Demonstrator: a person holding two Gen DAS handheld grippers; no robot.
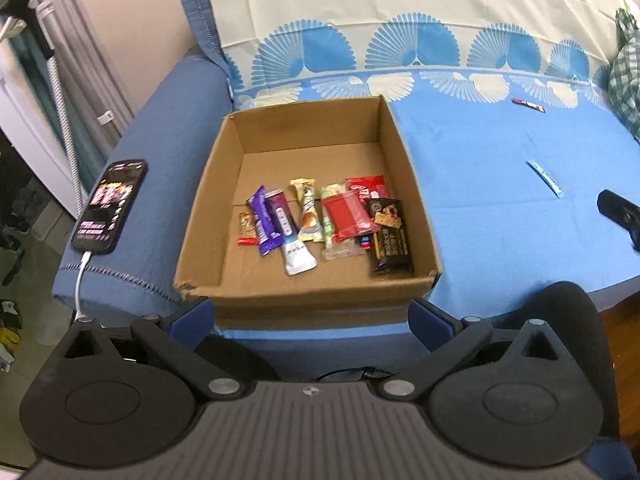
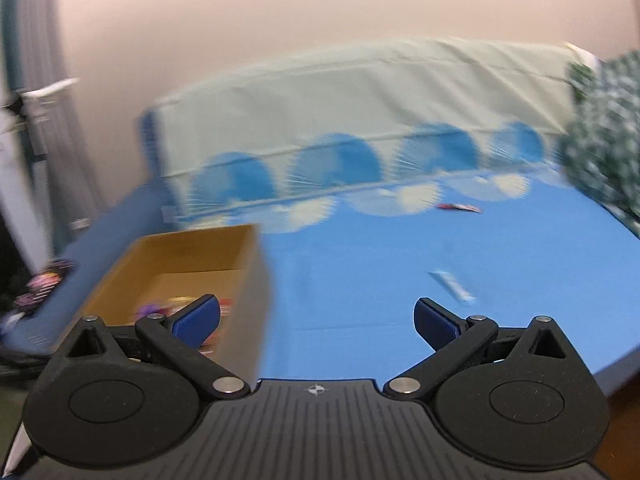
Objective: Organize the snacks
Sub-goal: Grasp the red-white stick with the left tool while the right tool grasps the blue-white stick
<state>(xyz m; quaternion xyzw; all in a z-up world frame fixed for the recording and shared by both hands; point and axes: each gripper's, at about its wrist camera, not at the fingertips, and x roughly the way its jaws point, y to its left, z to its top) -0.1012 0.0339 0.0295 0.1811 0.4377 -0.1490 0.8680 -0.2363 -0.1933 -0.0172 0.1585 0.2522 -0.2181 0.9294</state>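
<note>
A cardboard box (image 1: pixel 412 184) stands on the blue sofa cover and holds several snack packs (image 1: pixel 320 220) in a row. My left gripper (image 1: pixel 312 318) is open and empty, just in front of the box's near wall. Two snacks lie loose on the cover: a light blue stick pack (image 1: pixel 545 179) and a red-and-dark bar (image 1: pixel 529 105) farther back. My right gripper (image 2: pixel 316 320) is open and empty above the cover, to the right of the box (image 2: pixel 244 280). The blue stick pack (image 2: pixel 452 285) lies just ahead of its right finger; the red bar (image 2: pixel 460 207) is farther back. The right wrist view is blurred.
A phone (image 1: pixel 110 204) on a white cable lies on the sofa armrest left of the box. A green checked cloth (image 1: pixel 626 80) sits at the far right. The sofa back (image 1: pixel 360 12) rises behind. A dark object (image 1: pixel 620 212) pokes in at the right edge.
</note>
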